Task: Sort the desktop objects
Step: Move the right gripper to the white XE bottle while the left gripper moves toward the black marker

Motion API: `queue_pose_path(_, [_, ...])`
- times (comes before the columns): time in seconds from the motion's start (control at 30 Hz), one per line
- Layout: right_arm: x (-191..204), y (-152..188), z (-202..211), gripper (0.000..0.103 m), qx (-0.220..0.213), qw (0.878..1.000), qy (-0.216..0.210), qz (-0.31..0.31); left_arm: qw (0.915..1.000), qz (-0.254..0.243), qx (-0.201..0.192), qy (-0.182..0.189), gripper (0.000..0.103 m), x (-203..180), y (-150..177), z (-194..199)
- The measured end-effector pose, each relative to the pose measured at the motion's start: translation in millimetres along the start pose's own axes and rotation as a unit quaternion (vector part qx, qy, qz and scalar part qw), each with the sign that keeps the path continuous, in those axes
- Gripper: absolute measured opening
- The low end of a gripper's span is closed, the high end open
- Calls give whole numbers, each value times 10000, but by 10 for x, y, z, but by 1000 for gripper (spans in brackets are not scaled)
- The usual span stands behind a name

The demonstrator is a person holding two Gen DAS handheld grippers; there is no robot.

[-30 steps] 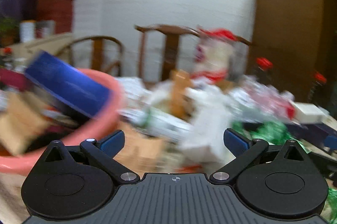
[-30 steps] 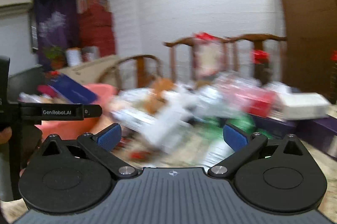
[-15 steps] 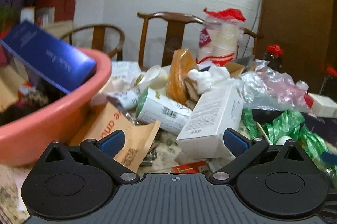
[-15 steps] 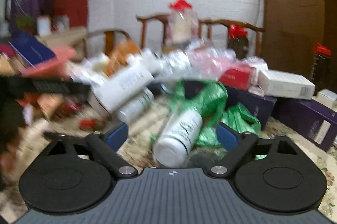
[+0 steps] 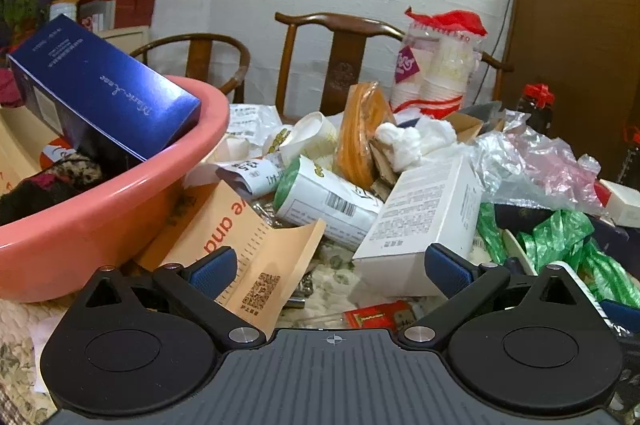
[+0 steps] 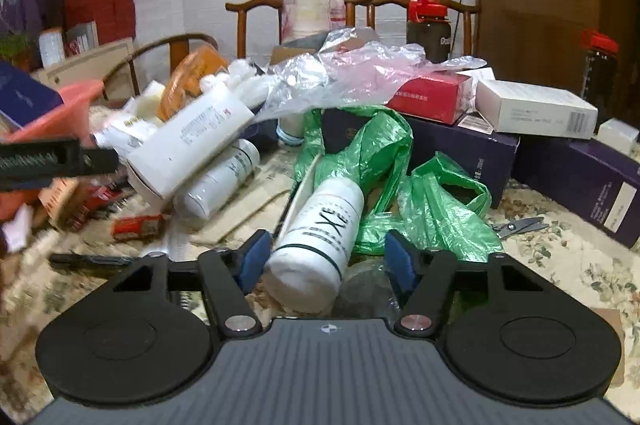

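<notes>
1. The white bottle (image 6: 320,237) lies on its side on the flower-patterned tablecloth (image 6: 560,249), its long axis running away from the right wrist camera and leaning a little to the right, with its flat end nearest the lens.
2. It is a plain white cylinder with fine black lettering and a dark band near the close end (the print is too small to read).
3. Its far end rests against a crumpled green plastic bag (image 6: 436,209), and a second white bottle (image 6: 218,185) lies just to its left under a tilted white box (image 6: 188,145).
4. The right gripper (image 6: 326,259) has its jaws on either side of the bottle's near end; they have just been closing in. The left blue pad touches or nearly touches the bottle, while a gap shows on the right, so it is not gripped.
5. The left gripper (image 5: 330,271) stands wide open with nothing between its jaws, above an orange paper envelope (image 5: 240,245).
6. To its left sits a pink basin (image 5: 100,221) with a blue box (image 5: 104,93) leaning on its rim.
</notes>
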State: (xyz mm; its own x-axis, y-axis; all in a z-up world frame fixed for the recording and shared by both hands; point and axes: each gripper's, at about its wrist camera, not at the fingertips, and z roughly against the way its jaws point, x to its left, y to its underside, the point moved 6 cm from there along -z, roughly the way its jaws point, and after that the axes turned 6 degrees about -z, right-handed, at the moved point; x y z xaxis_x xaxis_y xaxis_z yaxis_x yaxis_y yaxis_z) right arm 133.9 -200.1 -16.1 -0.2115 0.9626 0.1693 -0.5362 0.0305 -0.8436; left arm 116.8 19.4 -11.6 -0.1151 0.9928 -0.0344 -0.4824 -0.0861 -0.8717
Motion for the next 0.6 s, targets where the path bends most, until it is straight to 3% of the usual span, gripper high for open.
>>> queue_pose_path(0.07, [-19, -24, 48, 57, 54, 9997, -204, -142, 10000, -36, 18, 30, 103, -25, 10, 2])
queue_pose_path(0.1, [-28, -34, 94, 44, 64, 9992, -321, -235, 10000, -56, 20, 41, 103, -37, 15, 7])
queue_pose_path(0.13, [-32, -43, 138, 43, 126, 9988, -394, -280, 9999, -82, 21, 54, 103, -53, 20, 10])
queue_pose_path(0.33, [-51, -38, 159, 43, 305, 9967, -624, -428, 9997, -191, 95, 68, 103, -130, 74, -13])
queue_pose_path(0.6, [75, 18, -52, 45, 281, 9993, -227, 107, 9993, -320, 185, 44, 103, -68, 45, -18])
